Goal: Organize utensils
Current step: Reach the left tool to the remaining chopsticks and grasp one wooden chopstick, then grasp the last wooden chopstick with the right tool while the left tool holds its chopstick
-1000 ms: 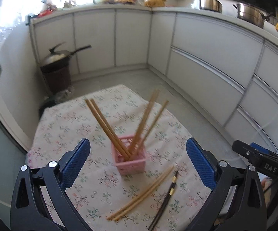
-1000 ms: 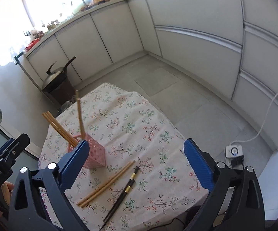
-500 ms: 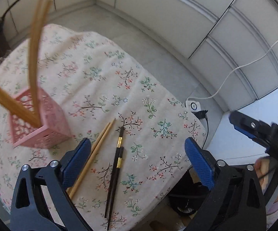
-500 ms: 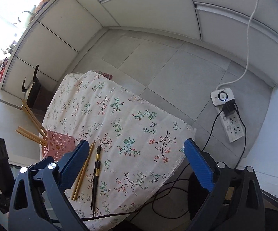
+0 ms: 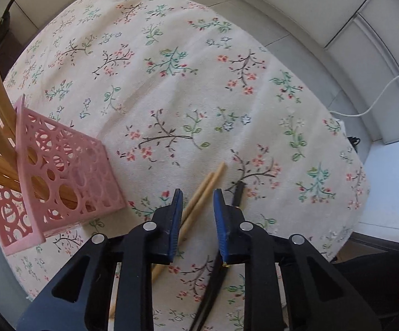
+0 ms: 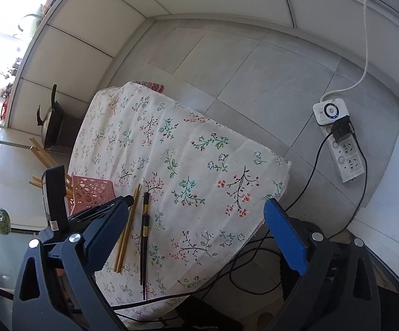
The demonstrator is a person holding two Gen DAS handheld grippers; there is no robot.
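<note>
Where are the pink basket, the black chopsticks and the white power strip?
pink basket (image 5: 61, 176): left wrist view, its lattice side wall.
black chopsticks (image 6: 145, 237): right wrist view, mid-shaft.
white power strip (image 6: 347, 153): right wrist view, its socket face.

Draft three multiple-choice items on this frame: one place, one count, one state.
1. Where do the black chopsticks lie?
A. in the basket
B. on the floral cloth, beside the bamboo chopsticks
C. on the floor

2. How many bamboo chopsticks lie on the cloth?
A. two
B. four
C. six

3. The right tool is:
A. wide open, empty
B. shut on a black chopstick
C. shut on the basket

Key:
1 B, both pairs lie side by side on the cloth.
2 A, a single pair lies there.
3 A, its blue pads stand far apart, gripping nothing.
</note>
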